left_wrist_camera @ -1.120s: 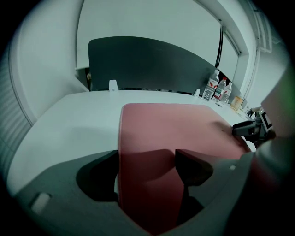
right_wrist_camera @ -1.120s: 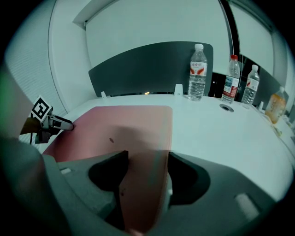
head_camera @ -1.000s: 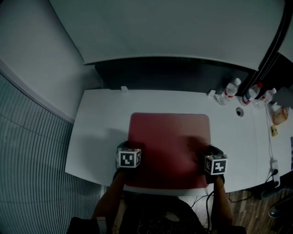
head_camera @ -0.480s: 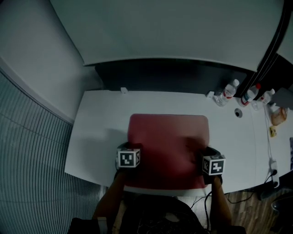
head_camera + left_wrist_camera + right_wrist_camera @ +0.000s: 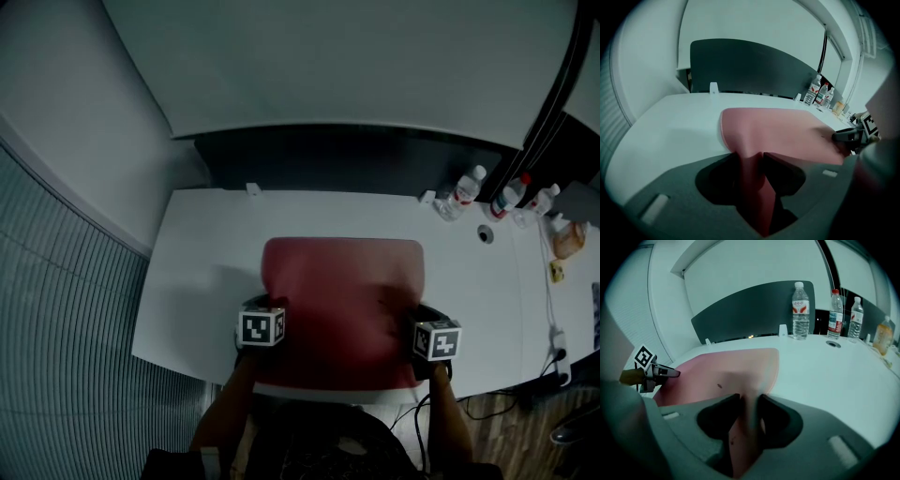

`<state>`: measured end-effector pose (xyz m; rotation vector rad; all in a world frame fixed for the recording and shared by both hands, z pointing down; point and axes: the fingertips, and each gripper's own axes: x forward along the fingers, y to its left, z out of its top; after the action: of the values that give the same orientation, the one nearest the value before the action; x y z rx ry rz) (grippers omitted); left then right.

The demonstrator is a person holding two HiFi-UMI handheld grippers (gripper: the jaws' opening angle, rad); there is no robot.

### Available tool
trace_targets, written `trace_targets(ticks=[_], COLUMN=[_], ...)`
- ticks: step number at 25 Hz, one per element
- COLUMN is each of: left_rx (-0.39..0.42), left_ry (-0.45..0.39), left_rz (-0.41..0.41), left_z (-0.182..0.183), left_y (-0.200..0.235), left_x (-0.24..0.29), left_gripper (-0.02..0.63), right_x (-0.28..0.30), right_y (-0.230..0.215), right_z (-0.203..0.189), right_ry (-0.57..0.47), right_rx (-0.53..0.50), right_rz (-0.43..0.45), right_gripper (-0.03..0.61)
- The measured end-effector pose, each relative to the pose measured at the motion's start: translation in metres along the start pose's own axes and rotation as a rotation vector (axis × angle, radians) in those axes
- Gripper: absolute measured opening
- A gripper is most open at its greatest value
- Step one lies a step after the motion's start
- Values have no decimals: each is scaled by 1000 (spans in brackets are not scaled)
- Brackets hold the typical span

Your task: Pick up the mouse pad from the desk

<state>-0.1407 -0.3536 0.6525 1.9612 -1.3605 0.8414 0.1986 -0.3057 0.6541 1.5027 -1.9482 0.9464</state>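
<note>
Two grips on one sheet: left gripper [image 5: 265, 309] and right gripper [image 5: 424, 317] have just been closing, now clenched on pinched-up folds at near corners of red mouse pad [image 5: 342, 281]. Mouse pad lies centre frame on white desk [image 5: 202, 262]. Likely twin hold keeps floppy sheet level for lift.

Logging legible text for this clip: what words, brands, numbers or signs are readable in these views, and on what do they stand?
No text can be read in any view.
On the three clear plastic water bottles: red labels with print, too blurred to read.
On the black-and-white marker cubes: square coded patterns only, no letters or digits.
On the red rectangular mouse pad: no print visible.
</note>
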Motion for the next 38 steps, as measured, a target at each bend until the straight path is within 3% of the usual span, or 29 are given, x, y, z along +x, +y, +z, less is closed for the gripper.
trace_targets(ticks=[21,38], left_rx=[53,43], left_ry=[-80,-172], left_rz=[-68,-156], left_z=[17,38], left_y=[-24,-53], left_x=[-25,-63], left_gripper=[103,80], right_x=[-12,-40], right_y=[12,36], right_z=[9,25], right_ry=[-66,-133], right_rx=[-31,-33], right_rz=[43,123], right_gripper=[95,75])
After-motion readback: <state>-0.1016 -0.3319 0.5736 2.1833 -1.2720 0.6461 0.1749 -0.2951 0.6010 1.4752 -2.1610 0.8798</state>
